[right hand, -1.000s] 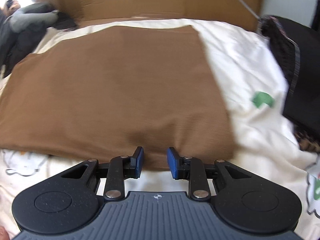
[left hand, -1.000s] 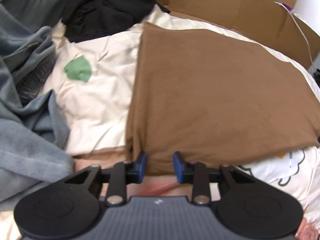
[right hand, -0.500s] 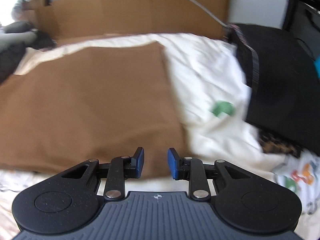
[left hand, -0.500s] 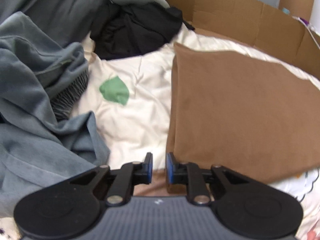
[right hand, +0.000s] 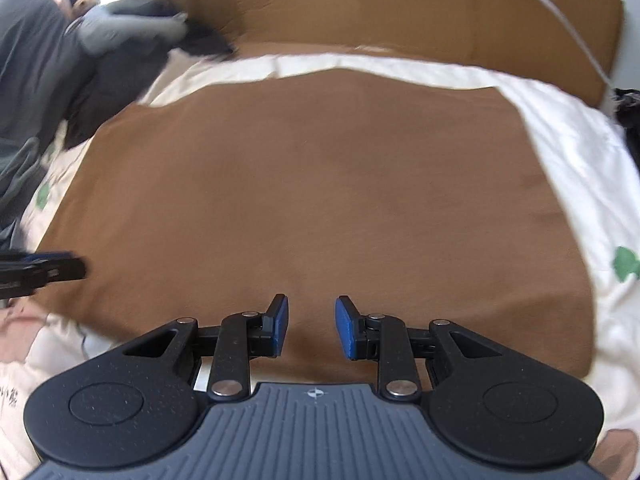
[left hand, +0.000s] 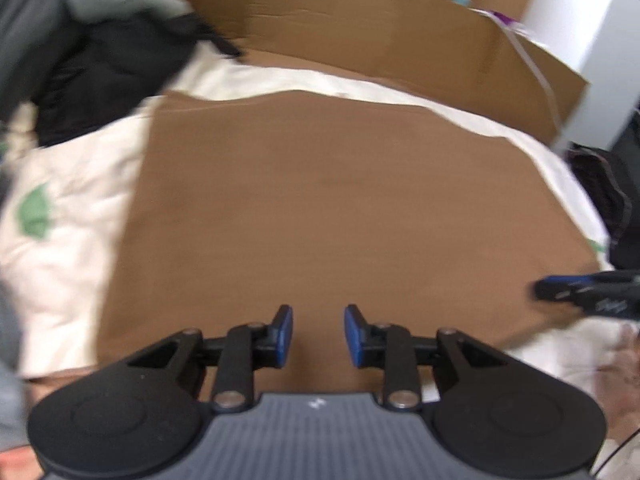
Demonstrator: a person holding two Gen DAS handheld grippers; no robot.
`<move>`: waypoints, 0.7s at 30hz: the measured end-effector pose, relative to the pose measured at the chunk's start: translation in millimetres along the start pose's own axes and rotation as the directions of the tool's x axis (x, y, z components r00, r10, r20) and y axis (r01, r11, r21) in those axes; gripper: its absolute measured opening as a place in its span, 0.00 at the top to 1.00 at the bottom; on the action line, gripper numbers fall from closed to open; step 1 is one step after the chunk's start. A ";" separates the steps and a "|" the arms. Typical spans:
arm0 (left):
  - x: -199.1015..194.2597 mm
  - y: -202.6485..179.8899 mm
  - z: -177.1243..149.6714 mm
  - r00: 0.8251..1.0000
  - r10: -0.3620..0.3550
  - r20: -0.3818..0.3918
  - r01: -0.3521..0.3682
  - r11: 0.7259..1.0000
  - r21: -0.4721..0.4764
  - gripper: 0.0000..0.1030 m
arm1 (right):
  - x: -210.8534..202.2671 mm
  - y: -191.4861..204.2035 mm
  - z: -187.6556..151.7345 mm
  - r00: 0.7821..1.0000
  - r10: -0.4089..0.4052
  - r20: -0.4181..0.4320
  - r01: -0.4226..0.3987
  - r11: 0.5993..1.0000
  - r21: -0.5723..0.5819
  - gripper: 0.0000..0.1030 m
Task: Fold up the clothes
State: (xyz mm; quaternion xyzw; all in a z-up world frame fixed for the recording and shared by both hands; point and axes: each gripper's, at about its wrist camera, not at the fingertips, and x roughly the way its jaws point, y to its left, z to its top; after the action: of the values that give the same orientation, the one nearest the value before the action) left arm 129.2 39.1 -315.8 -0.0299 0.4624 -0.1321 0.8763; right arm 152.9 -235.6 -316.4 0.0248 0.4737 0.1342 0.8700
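Nearest bed edge: left gripper (left hand: 318,334) and right gripper (right hand: 308,326), both released, jaws apart, nothing between pads, poised over near hem of brown garment (left hand: 340,208). Garment lies flat, spread square on cream bedsheet (right hand: 568,152). Green patch (right hand: 626,264) on sheet beside garment's right edge. Farther left: heap of dark clothes (left hand: 108,68), blurred. Cardboard wall (right hand: 400,4) along far side.

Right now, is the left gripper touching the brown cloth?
Cannot tell. In the left wrist view the left gripper has open jaws over the brown cloth, holding nothing, but the blurred picture shows neither contact nor a gap.
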 end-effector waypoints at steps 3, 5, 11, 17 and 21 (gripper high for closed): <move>6.2 -25.3 1.0 0.998 -0.068 0.002 0.068 0.996 0.054 0.72 | 1.9 12.3 -7.1 1.000 0.008 -0.025 -0.008 1.000 -0.005 0.68; 9.4 -40.2 0.6 0.995 -0.102 0.002 0.101 0.991 0.084 0.72 | 2.9 21.7 -11.5 0.999 0.012 -0.040 -0.013 1.000 -0.026 0.68; 14.8 -67.9 -11.6 0.986 -0.162 -0.038 0.165 0.979 0.122 0.73 | 5.5 28.4 -16.4 0.998 -0.002 -0.061 0.000 0.999 -0.036 0.68; 34.3 -69.7 -28.5 0.985 -0.147 -0.086 0.159 0.976 0.150 0.73 | 11.5 30.5 -21.4 0.997 -0.001 -0.079 -0.004 0.997 -0.074 0.67; 34.9 -76.5 -29.1 0.989 -0.124 -0.084 0.140 0.966 0.217 0.71 | 10.0 18.8 -19.2 0.997 -0.011 -0.075 0.006 0.998 -0.065 0.68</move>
State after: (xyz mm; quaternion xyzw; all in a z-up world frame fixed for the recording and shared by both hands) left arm 108.6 -41.7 -347.0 0.0420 0.4719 -0.2419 0.8467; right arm 138.2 -216.6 -331.9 -0.0104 0.5018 0.1466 0.8524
